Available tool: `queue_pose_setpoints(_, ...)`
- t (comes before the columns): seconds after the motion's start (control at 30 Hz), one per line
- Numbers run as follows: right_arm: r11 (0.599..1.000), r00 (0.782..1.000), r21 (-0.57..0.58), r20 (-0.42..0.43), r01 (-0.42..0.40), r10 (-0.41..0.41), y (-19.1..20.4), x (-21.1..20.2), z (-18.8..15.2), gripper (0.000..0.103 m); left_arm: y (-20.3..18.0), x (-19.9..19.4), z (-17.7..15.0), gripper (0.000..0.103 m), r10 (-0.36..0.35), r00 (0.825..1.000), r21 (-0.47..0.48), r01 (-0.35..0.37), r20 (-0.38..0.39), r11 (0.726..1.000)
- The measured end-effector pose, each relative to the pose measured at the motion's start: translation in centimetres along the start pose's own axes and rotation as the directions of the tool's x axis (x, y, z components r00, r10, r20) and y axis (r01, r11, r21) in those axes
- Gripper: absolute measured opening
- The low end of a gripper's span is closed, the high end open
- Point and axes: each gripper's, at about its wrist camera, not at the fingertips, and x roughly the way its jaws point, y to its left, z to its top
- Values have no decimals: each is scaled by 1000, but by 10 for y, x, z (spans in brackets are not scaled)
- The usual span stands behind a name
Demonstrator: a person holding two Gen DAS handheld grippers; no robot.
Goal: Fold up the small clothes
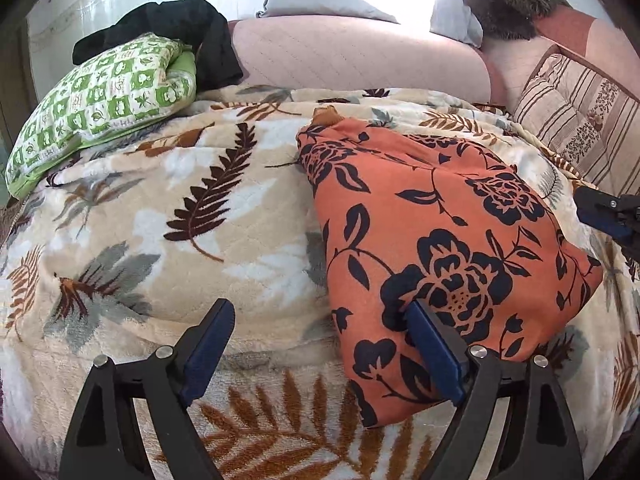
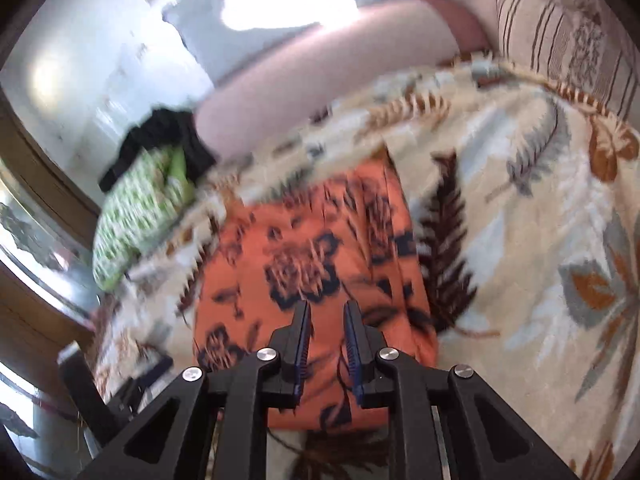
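An orange garment with dark flowers [image 1: 440, 208] lies folded into a rough rectangle on the leaf-patterned blanket [image 1: 180, 200]. My left gripper [image 1: 320, 314] hangs wide open at the garment's near left corner; its right finger [image 1: 428, 332] is over the cloth and its left finger over bare blanket. Neither pad presses on anything. In the blurred right wrist view my right gripper [image 2: 327, 314] hovers above the garment's [image 2: 304, 240] near end, jaws a narrow gap apart with nothing pinched between them. The right gripper's tip [image 1: 608, 212] also shows at the garment's right side.
A green-and-white checked pillow [image 1: 100, 100] with a black garment [image 1: 180, 24] on it sits at the far left. A pink bolster [image 1: 352, 60] runs along the back. A striped cushion [image 1: 580, 120] is at the far right.
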Motion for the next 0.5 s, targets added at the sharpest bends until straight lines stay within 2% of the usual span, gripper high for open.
queue_pose_setpoints(0.03, 1000, 1000, 9, 7, 18, -18, -3, 2, -1, 36, 0, -2, 1, 88, 0, 1000, -2, 0, 8, 1000)
queue_pose_setpoints(0.07, 999, 1000, 32, -3, 30, -30, -7, 6, 0, 58, 0, -3, 2, 88, 2, 1000, -4, -2, 17, 1000)
queue_pose_setpoints(0.1, 997, 1000, 68, -6, 20, -20, -12, 8, 0, 68, 1, -5, 4, 88, 3, 1000, -7, -3, 25, 1000)
queue_pose_setpoints(0.13, 996, 1000, 86, 0, 2, -2, -14, 9, 1, 71, 1, -7, 5, 88, 6, 999, -8, -6, 33, 1000)
queue_pose_setpoints(0.27, 997, 999, 76, 39, -8, 5, -11, 7, 5, 71, 4, -14, 10, 88, 18, 998, -21, -16, 65, 1000)
queue_pose_setpoints(0.5, 994, 995, 91, 83, -57, 49, -7, 7, 6, 71, 10, -15, 14, 88, 28, 997, -50, -25, 72, 998)
